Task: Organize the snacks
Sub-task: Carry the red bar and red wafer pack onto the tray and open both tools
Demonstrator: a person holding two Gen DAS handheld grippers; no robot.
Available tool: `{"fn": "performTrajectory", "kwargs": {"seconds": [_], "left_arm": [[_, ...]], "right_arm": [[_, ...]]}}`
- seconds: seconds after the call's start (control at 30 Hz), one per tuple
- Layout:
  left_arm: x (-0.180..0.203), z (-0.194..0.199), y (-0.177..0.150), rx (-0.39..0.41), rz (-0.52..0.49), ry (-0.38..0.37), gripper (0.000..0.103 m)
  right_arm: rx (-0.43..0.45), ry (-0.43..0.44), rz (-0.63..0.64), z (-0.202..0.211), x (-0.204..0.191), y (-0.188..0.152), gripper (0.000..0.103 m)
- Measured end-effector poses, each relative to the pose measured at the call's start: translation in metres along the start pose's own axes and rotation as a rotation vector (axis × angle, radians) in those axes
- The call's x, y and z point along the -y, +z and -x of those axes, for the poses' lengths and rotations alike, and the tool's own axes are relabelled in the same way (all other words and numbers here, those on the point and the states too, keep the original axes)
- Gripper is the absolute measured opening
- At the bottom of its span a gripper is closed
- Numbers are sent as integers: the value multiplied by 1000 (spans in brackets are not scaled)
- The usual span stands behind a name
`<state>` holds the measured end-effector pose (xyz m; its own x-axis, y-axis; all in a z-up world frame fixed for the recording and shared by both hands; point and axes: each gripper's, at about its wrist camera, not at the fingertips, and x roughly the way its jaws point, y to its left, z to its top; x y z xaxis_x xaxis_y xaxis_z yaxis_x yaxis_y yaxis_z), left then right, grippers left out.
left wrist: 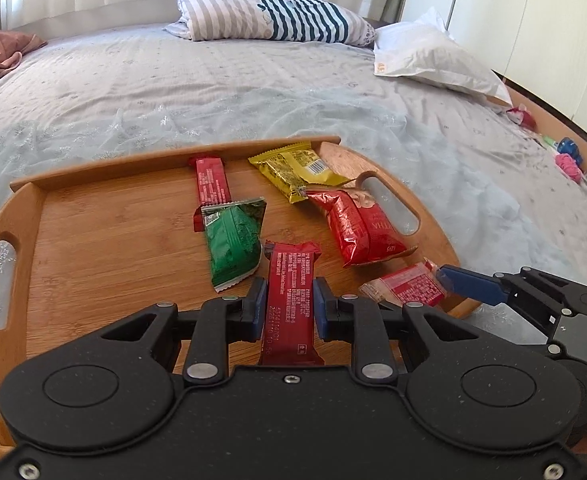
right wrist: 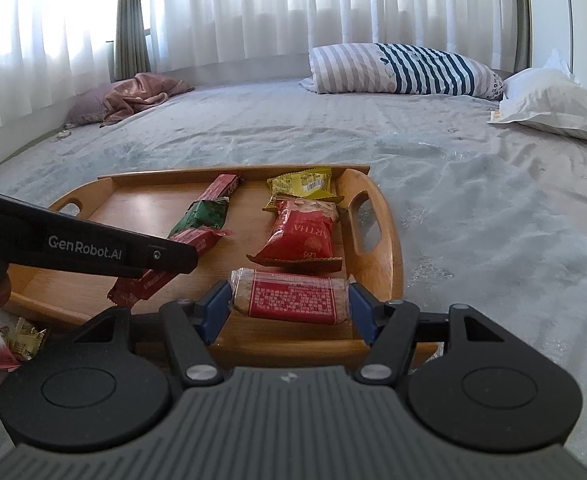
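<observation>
Left gripper (left wrist: pixel 287 304) jaws clamped on red bar (left wrist: pixel 289 300), right gripper (right wrist: pixel 289 306) clamping oat bar (right wrist: pixel 291 298) over tray (right wrist: pixel 377 264)

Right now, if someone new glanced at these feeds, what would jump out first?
The wooden tray on the bed, scattered with bright snack packs: a green pack mid-tray, a yellow pack at the far edge, a red bag by the right handle. Next, both grippers are busy at the near edge: the left gripper is closed on a red bar, and the right gripper brackets a clear-wrapped cracker pack.
</observation>
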<state>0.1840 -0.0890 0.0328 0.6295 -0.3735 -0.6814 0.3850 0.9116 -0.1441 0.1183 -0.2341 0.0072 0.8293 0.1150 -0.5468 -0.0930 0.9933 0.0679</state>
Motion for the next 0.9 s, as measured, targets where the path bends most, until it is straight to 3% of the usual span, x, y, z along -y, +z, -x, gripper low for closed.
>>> {"fn": "performTrajectory", "kwargs": {"seconds": [0.9], "left_arm": [[3, -20, -4, -19, -8, 12, 23]], "right_arm": [[-14, -18, 29, -14, -4, -3, 67]]}}
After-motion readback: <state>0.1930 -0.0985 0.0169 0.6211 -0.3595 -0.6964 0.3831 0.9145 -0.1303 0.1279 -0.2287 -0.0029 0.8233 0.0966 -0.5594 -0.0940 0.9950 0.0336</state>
